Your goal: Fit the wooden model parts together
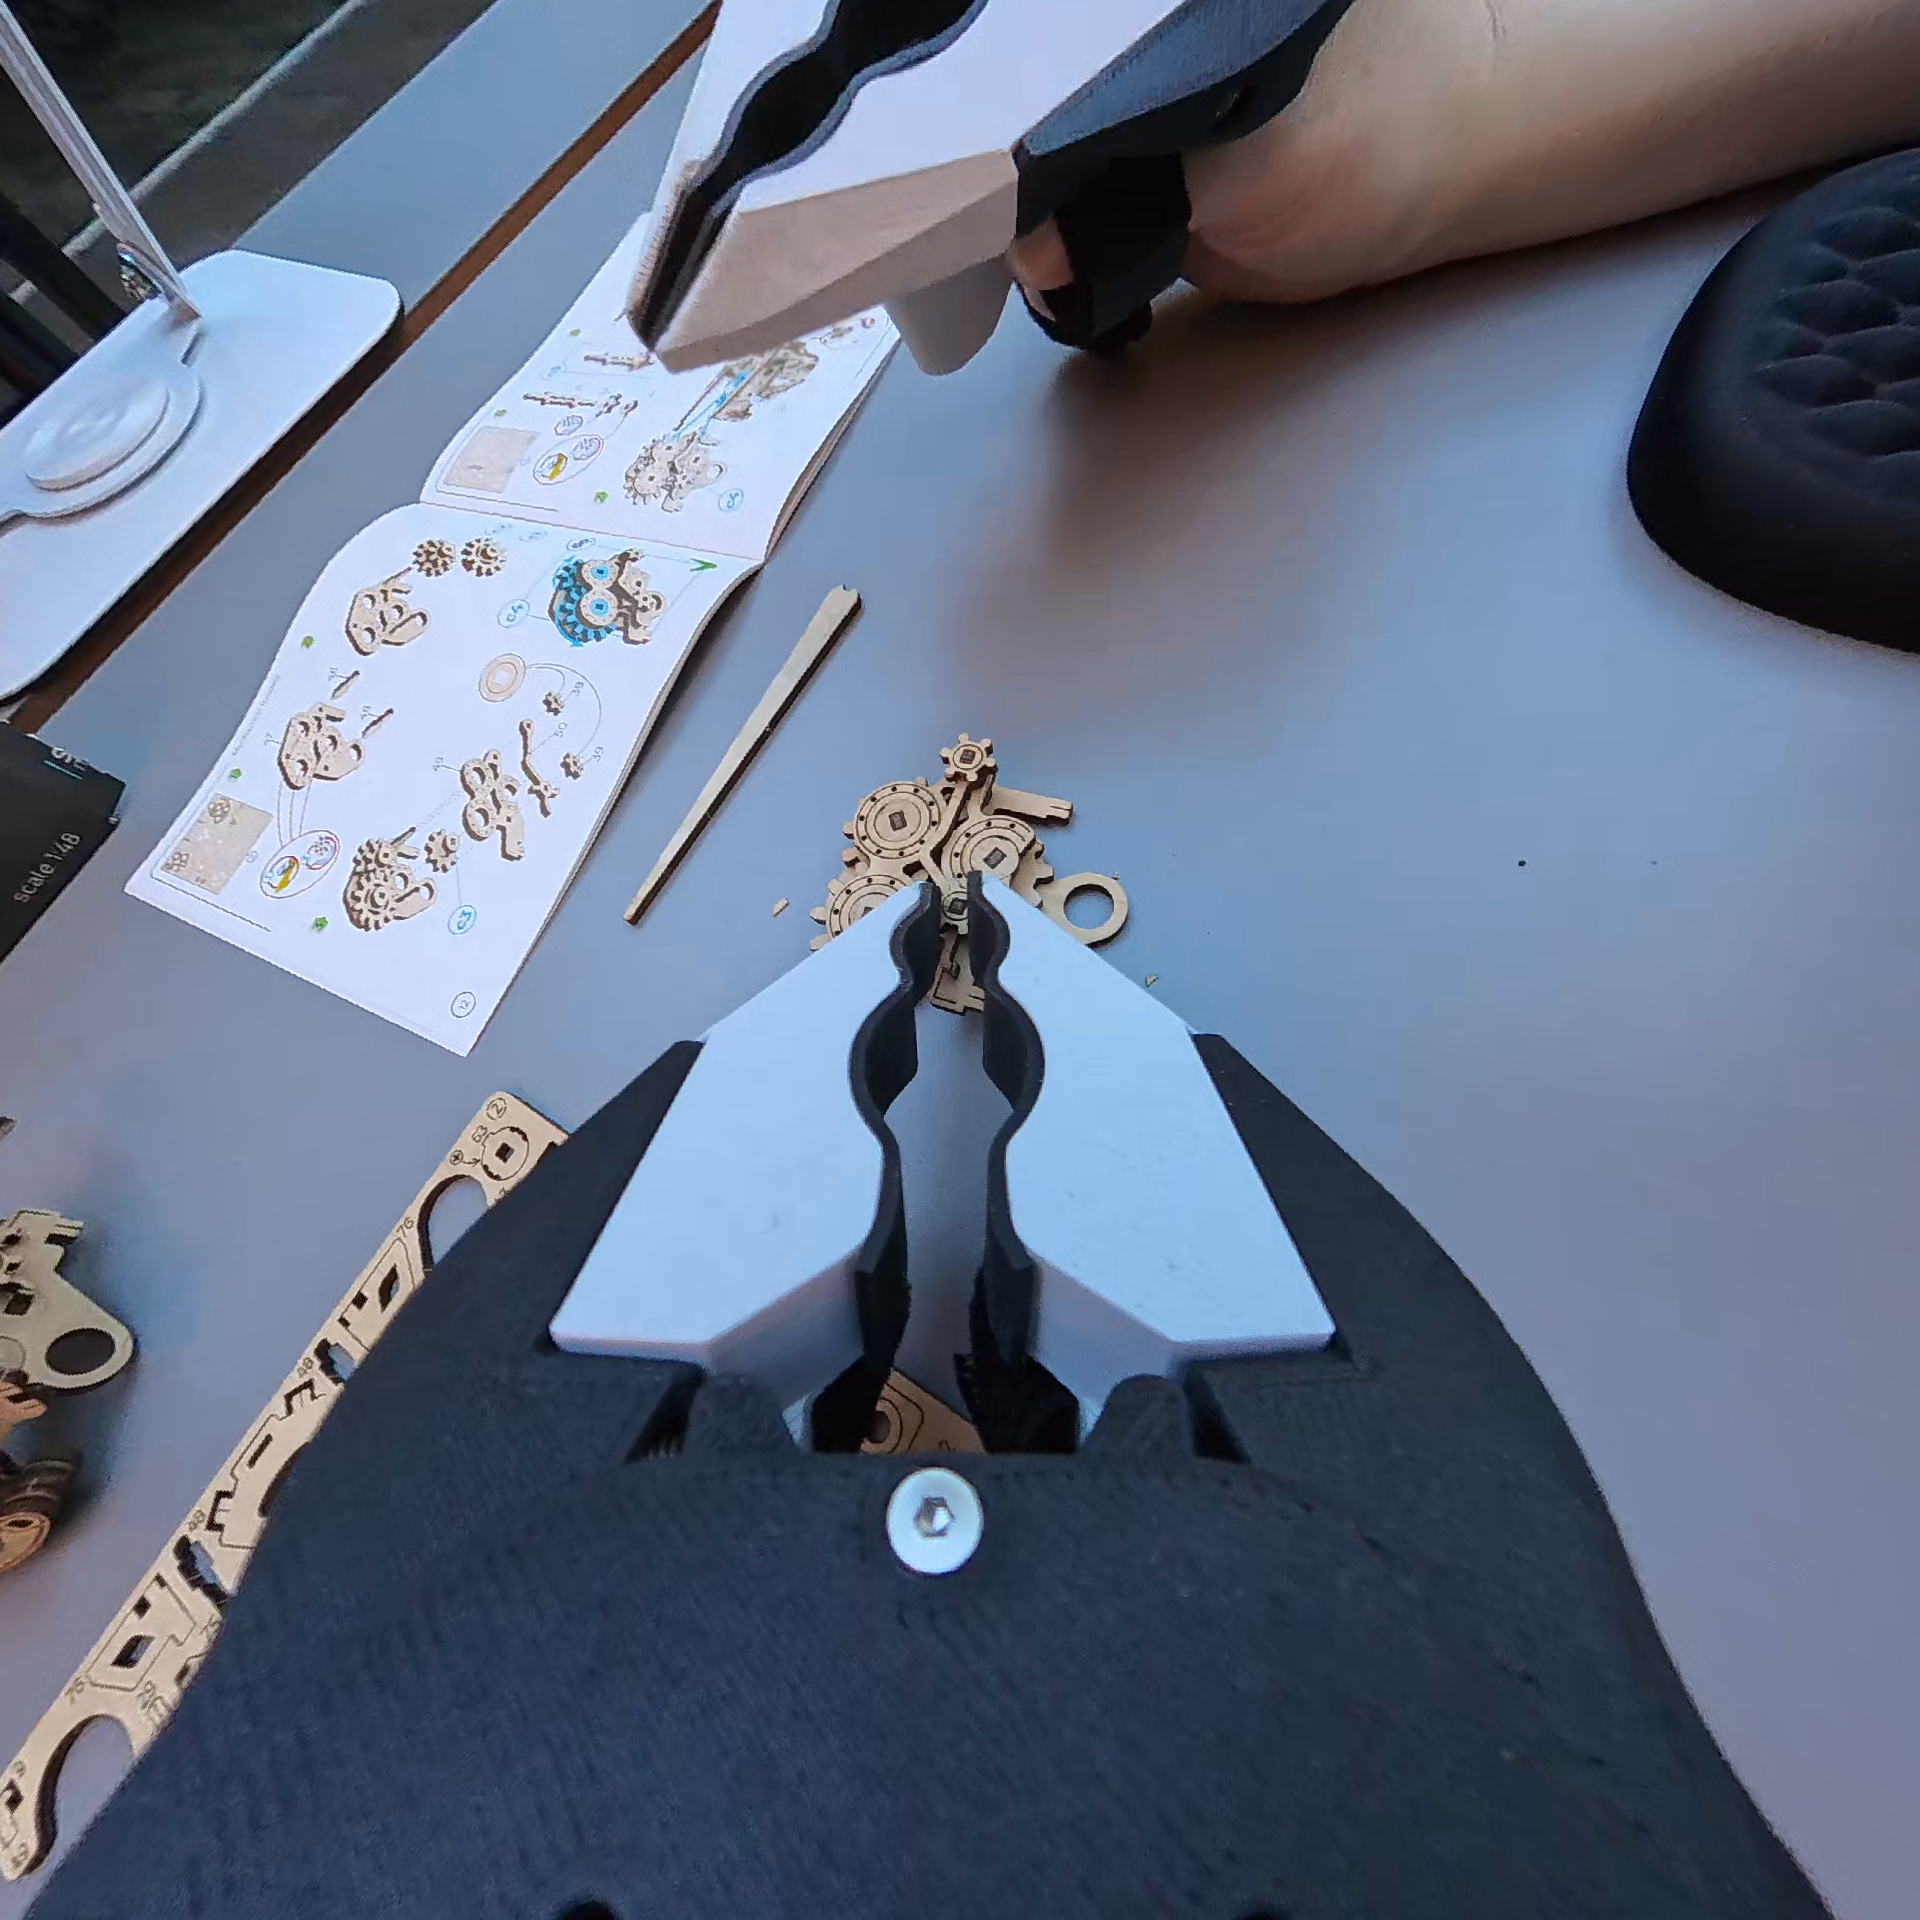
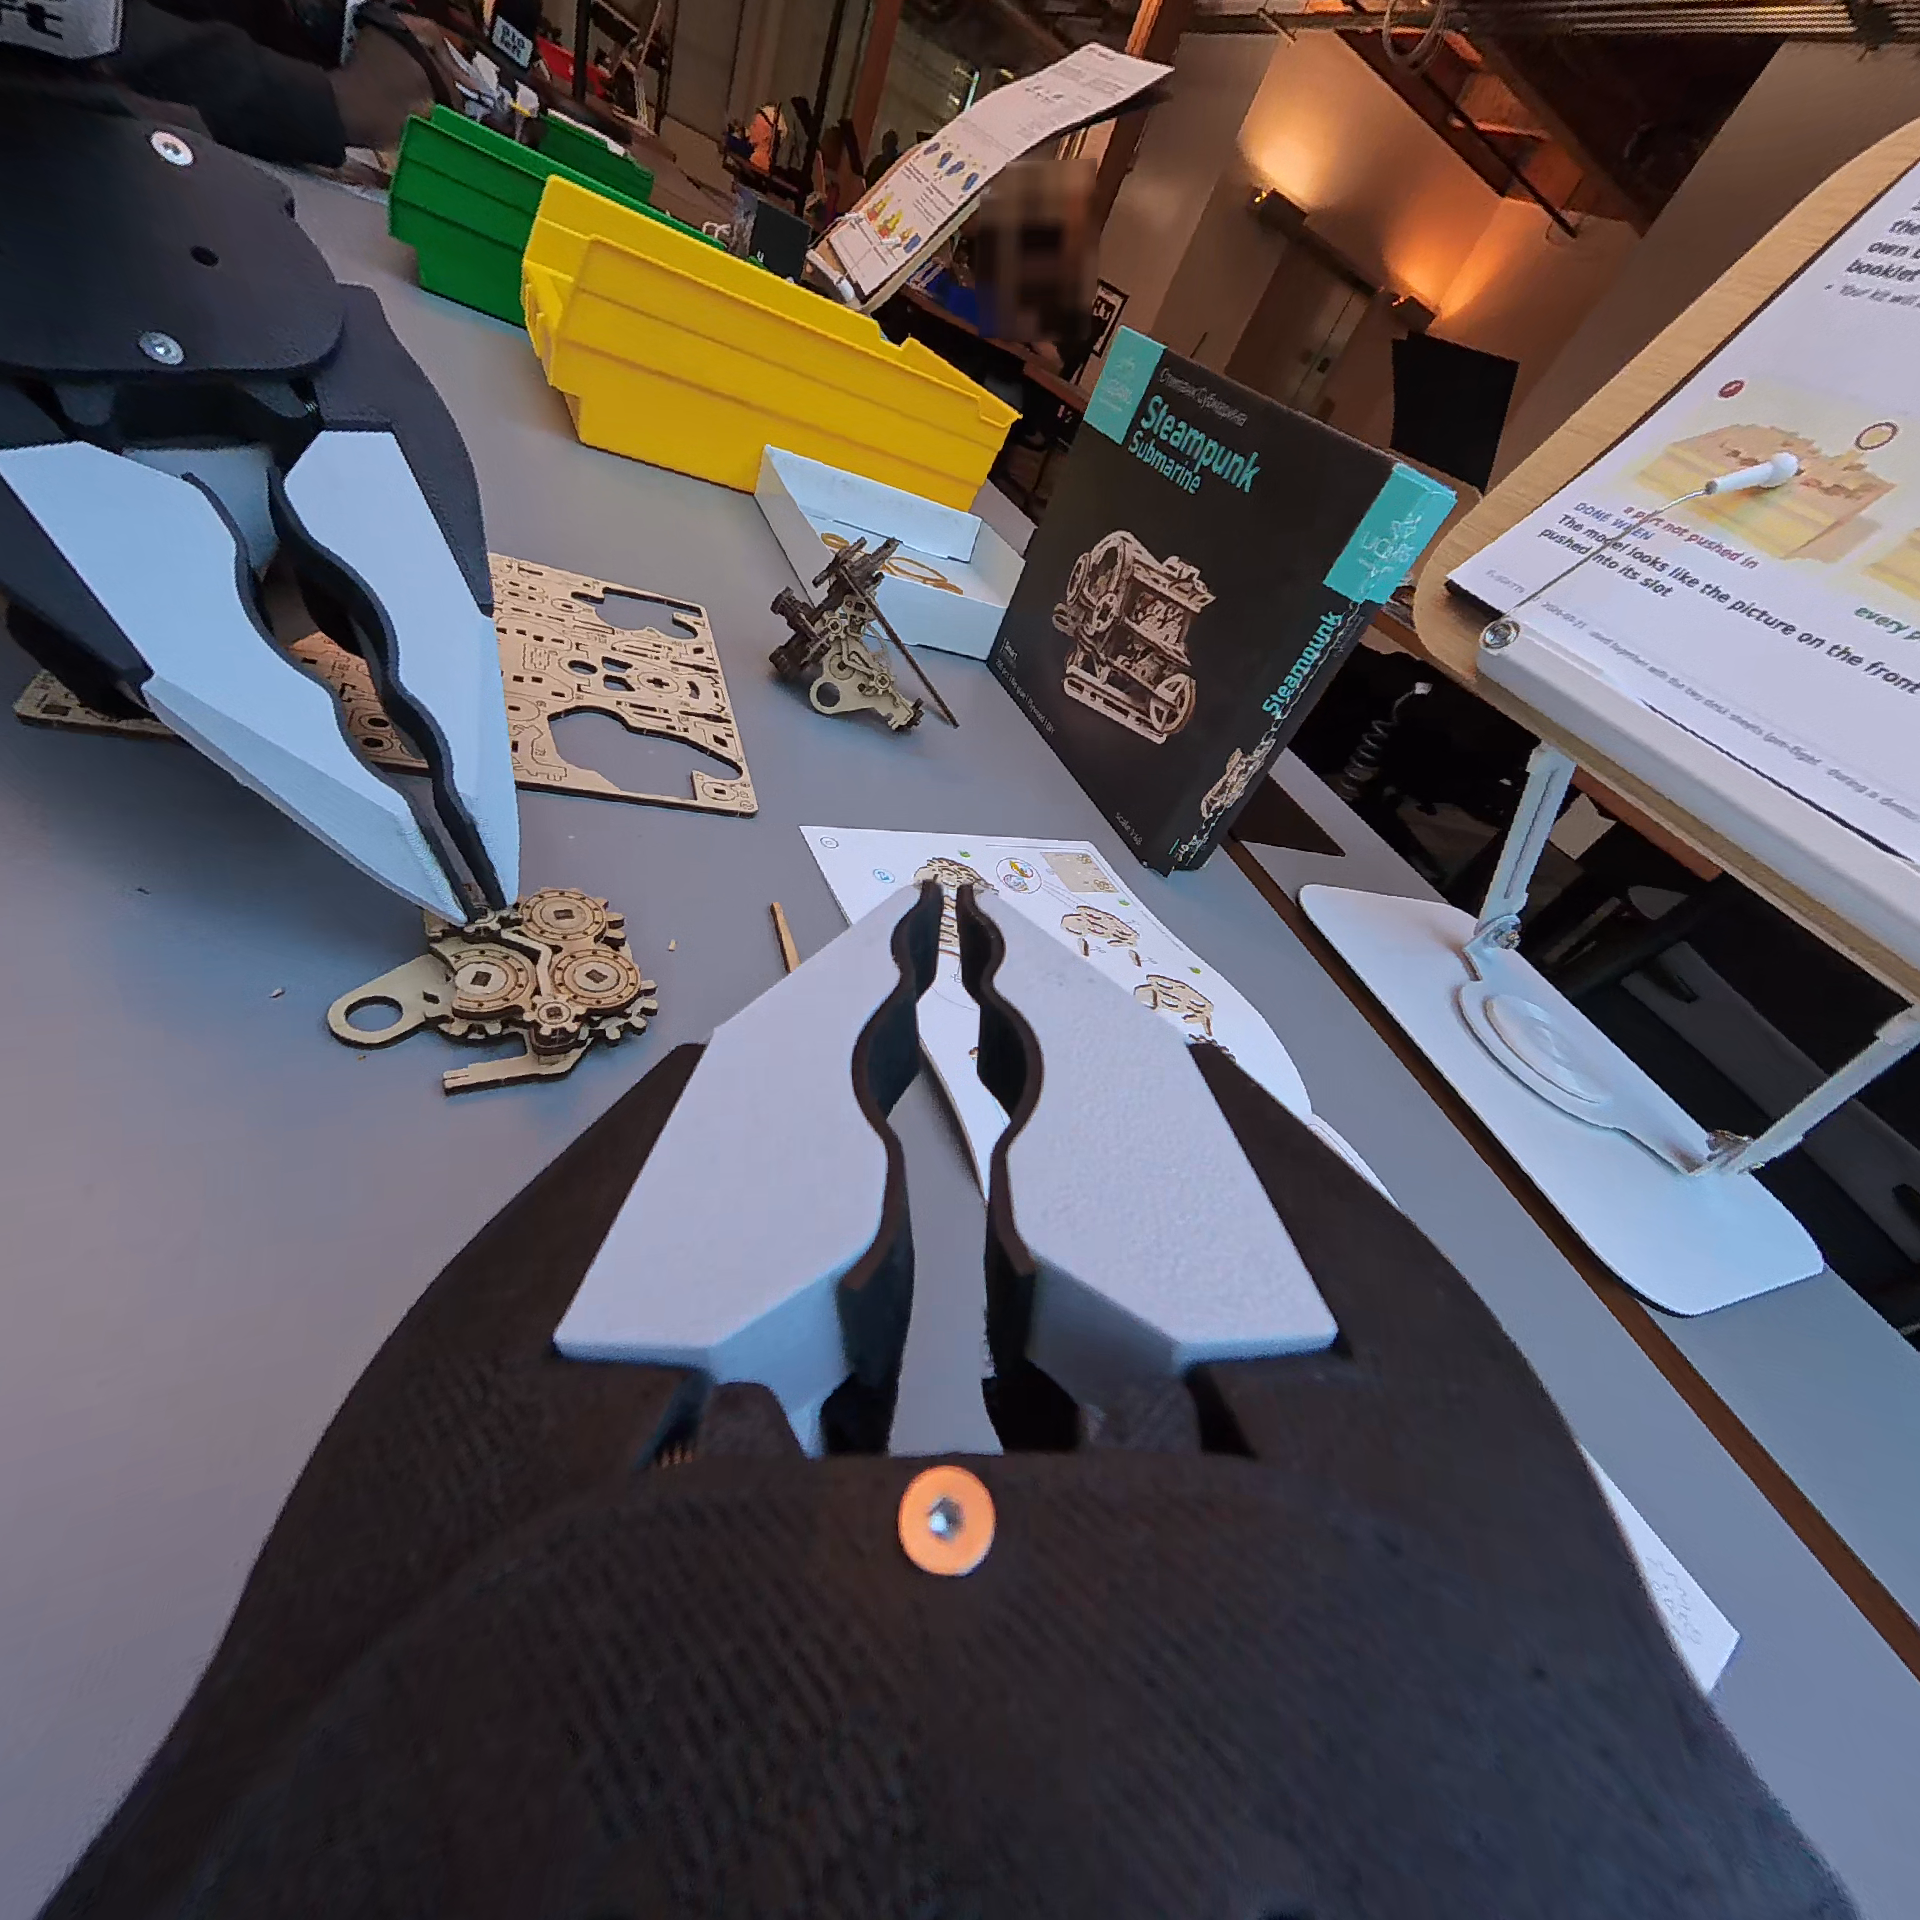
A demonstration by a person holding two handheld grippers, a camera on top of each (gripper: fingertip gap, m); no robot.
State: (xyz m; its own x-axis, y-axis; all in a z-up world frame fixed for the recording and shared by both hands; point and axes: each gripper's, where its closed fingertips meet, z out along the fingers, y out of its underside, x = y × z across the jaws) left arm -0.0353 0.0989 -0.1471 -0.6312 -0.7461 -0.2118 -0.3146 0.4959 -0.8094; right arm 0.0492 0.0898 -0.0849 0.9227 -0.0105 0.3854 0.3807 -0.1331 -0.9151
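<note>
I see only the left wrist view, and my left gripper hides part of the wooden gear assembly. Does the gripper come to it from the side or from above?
Observer: From above, steeply. The left gripper pinches at one edge of the flat light wooden gear assembly, which lies flat on the grey table.
Operator: Does the right gripper carry any part?
Observer: No. The right gripper is empty, its fingers almost together, above the open white instruction booklet.
Operator: Are there bins on the table?
Observer: Yes. Stacked yellow plastic bins stand beyond the punched-out wooden sheet, with green plastic bins behind them.
</note>
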